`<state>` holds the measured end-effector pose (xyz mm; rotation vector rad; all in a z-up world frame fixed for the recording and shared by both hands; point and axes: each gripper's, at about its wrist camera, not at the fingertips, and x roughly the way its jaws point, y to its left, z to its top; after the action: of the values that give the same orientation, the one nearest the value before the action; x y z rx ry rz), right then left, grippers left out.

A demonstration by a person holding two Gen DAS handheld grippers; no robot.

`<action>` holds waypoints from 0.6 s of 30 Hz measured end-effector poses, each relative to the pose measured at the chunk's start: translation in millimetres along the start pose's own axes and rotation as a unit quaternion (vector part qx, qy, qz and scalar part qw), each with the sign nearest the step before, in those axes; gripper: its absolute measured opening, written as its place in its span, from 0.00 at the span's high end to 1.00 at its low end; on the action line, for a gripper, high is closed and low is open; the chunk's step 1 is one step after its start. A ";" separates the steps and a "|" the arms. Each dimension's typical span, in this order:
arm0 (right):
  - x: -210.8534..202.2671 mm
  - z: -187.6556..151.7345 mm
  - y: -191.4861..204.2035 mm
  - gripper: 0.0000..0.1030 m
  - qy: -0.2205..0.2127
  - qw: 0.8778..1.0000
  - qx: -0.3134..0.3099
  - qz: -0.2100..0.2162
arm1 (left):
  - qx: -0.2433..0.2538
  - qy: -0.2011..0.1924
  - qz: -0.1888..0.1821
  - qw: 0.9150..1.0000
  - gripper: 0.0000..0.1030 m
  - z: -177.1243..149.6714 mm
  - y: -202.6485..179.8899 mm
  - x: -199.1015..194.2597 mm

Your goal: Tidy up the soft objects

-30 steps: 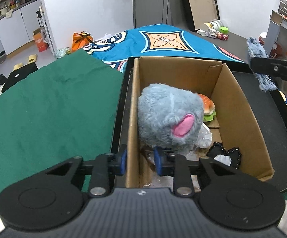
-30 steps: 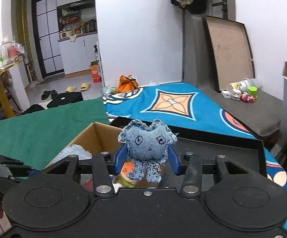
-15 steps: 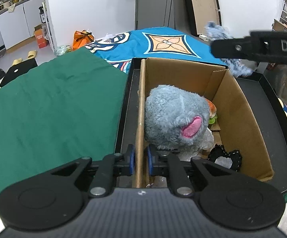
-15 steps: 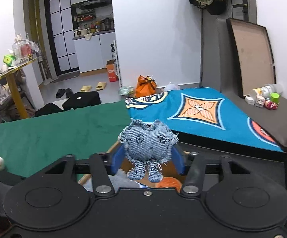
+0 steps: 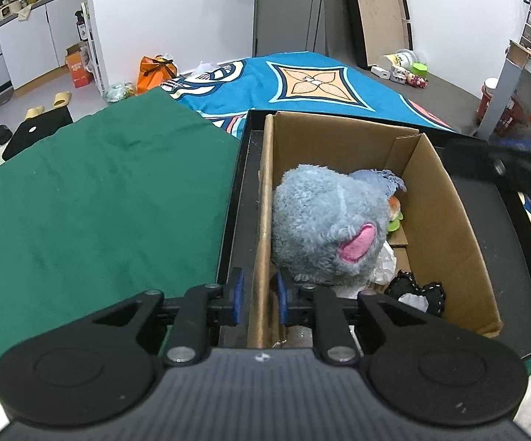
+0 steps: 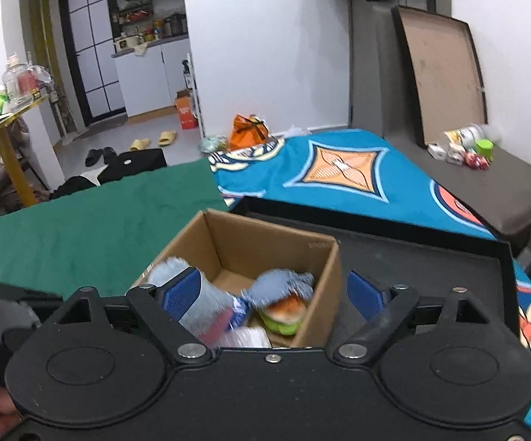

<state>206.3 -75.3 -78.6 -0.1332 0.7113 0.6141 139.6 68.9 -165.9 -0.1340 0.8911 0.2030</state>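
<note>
Left tongs point(image 5: 258, 303) straddle the near left wall of the cardboard box point(image 5: 445, 198); their jaws are easing apart, and whether the pads are pressing the cardboard I cannot tell. Beyond that wall, inside the box, sits a big grey plush point(image 5: 324, 220) with a pink ear. To its right lie a burger toy point(image 6: 283, 312), a black lace-edged piece point(image 5: 418, 290) and some crumpled plastic. On top of the burger toy rests the small denim doll point(image 6: 283, 283), blurred, clear of any pad. Right tongs point(image 6: 278, 296) hover over the near right part of the box, jaws spreading wide with nothing between them. The box stands in a black tray point(image 6: 430, 257) on the bed. By my reading the doll's drop is done. No other loose soft toy shows on the green cloth point(image 5: 92, 198), so little may be left.
</note>
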 end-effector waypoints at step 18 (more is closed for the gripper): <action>-55.1 -9.0 -43.0 0.05 0.035 0.995 0.087 -0.019 | 0.035 -0.010 -0.018 0.999 0.33 14.4 -6.4 -57.9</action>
<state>193.1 -139.9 -53.6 -0.0064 0.8259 0.5103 116.6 58.7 -111.4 -0.0815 0.8738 0.1395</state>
